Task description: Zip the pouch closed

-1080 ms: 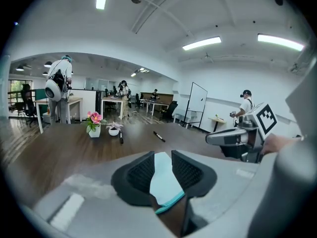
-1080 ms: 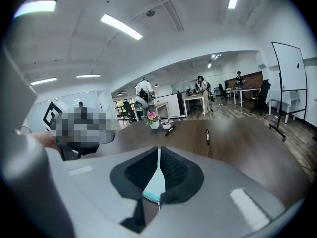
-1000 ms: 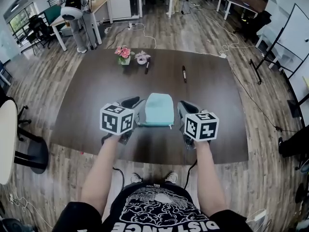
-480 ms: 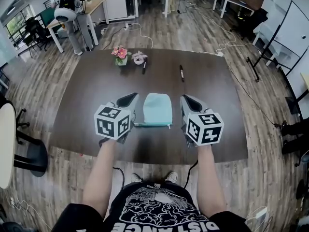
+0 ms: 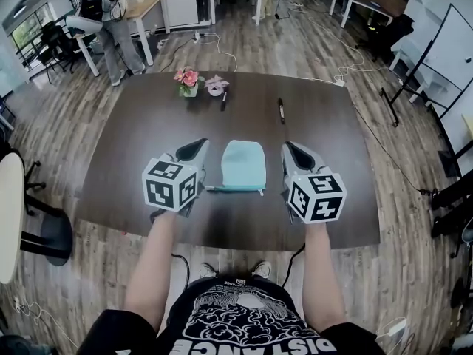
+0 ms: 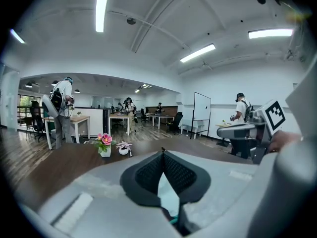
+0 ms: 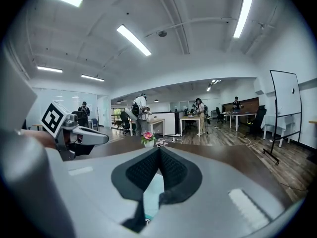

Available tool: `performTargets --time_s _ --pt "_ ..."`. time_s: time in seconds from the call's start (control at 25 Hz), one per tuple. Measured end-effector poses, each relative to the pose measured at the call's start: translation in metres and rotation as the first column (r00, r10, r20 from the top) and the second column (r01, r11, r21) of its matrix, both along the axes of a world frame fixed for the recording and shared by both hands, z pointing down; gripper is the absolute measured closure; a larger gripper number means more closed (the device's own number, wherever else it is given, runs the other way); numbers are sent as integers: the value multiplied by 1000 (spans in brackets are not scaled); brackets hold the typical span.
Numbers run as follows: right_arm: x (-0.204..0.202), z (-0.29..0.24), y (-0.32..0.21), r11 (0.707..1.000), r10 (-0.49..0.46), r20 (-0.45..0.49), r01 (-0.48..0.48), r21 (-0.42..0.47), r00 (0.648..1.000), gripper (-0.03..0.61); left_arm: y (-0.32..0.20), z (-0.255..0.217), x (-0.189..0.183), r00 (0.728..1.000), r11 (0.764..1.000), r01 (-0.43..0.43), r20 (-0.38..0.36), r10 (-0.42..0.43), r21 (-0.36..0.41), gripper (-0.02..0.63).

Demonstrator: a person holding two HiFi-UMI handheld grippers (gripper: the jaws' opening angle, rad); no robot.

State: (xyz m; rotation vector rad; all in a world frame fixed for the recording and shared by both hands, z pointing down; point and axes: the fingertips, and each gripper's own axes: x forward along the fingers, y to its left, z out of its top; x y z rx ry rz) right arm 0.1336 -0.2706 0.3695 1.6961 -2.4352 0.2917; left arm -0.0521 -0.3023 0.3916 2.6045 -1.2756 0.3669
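Pouch: flat on the counter, between the grippers, touching neither
Handling: probably light, soft, slides easily; pin one end, pinch along the near-edge zip
Jaws: left gripper and right gripper both closed, empty

It was an open-plan office: long desks, swivel chairs, a rolling whiteboard, strip ceiling lights, wood-plank floor.

Pouch mostly behind left claw and right claw in their own views; zipper detail too small.
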Motion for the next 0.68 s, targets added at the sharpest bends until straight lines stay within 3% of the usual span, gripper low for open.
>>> performTargets --time_s 0.68 --pt "2 3 2 1000 -7 -3 7 -7 1000 578 1 2 1 1000 1000 2 3 -2 -5 609"
